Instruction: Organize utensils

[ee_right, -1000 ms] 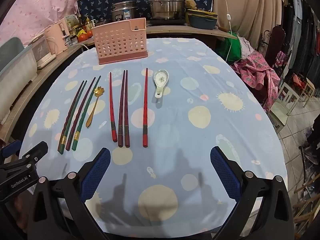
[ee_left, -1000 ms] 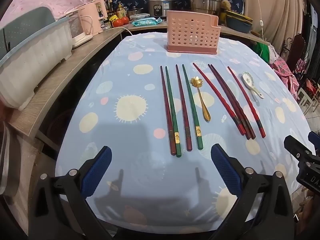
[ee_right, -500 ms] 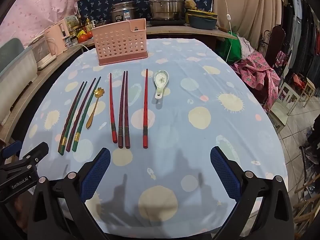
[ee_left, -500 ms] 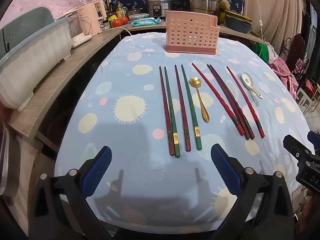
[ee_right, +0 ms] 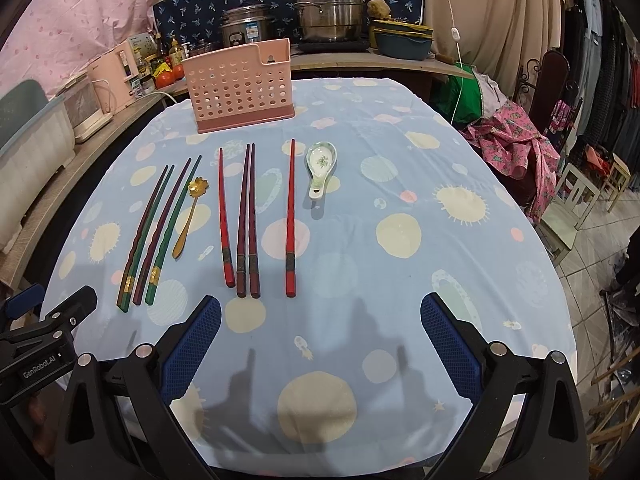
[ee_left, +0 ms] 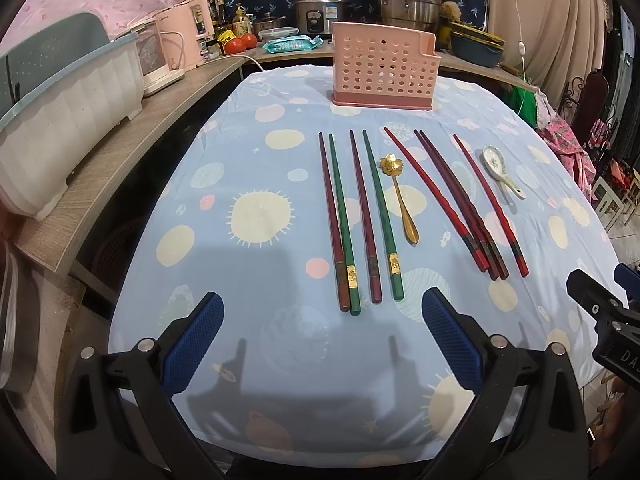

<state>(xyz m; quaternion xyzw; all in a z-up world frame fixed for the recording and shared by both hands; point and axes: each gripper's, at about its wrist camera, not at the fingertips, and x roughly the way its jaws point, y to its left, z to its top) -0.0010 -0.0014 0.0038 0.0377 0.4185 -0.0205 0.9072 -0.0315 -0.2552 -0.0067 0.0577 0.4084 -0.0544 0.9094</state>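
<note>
A pink perforated utensil holder (ee_left: 383,69) (ee_right: 241,86) stands at the far side of the table. In front of it lie several green and dark red chopsticks (ee_left: 356,216) (ee_right: 154,232), a gold flower spoon (ee_left: 400,196) (ee_right: 190,210), several red chopsticks (ee_left: 460,204) (ee_right: 244,216) and a white ceramic spoon (ee_left: 500,168) (ee_right: 320,166). My left gripper (ee_left: 322,340) is open and empty, near the chopstick ends. My right gripper (ee_right: 320,340) is open and empty, just short of the red chopsticks.
The table wears a light blue dotted cloth (ee_left: 256,216) (ee_right: 440,216). A wooden counter (ee_left: 120,152) with a white bin (ee_left: 60,120) runs along the left. Pots (ee_right: 332,12) stand behind. Chairs and clothes (ee_right: 520,148) are at the right.
Both grippers have shifted very slightly; the left view has edged a little closer to the chopsticks. Nothing on the table has moved.
</note>
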